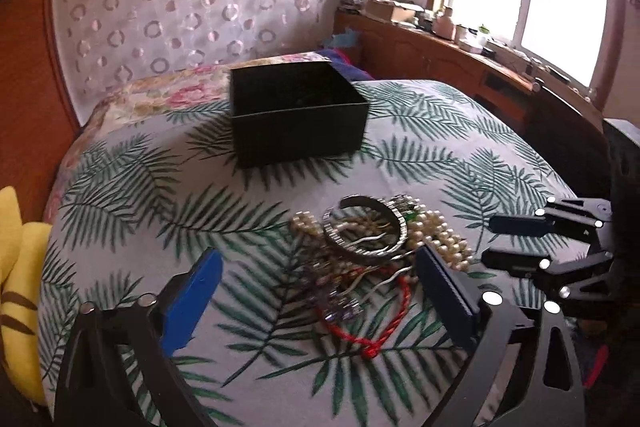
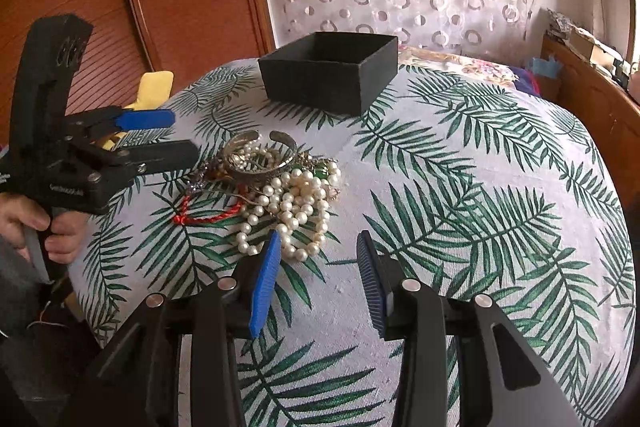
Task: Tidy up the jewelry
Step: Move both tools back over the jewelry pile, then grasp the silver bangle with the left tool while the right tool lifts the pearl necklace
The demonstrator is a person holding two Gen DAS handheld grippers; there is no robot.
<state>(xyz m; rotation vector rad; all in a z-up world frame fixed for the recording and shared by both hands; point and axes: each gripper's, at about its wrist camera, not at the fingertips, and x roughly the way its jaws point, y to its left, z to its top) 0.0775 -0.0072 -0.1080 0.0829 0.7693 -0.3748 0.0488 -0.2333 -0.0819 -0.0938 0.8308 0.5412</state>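
A tangle of jewelry (image 1: 372, 251) — pearl strands (image 2: 294, 201), a silver bangle (image 1: 366, 231) and a red cord (image 2: 208, 217) — lies heaped on the leaf-print cloth (image 2: 480, 211), with an open black box (image 1: 298, 115) standing well apart behind it and a yellow cushion (image 1: 20, 291) off the cloth's left edge. The left gripper (image 1: 320, 291) hangs spread wide over the near side of the heap, its right finger just beside the pearls; the right gripper (image 2: 318, 279) is parted and holding nothing, its left finger by the pearls. Bare cloth lies open to the right of the heap — a wooden cabinet (image 1: 460, 63) lines the far wall under the window.

A tangled heap of pearl strands, silver bangles and red cord (image 1: 372, 247) lay between the left gripper's (image 1: 320, 303) spread jaws, an open black box (image 1: 298, 115) sitting beyond.
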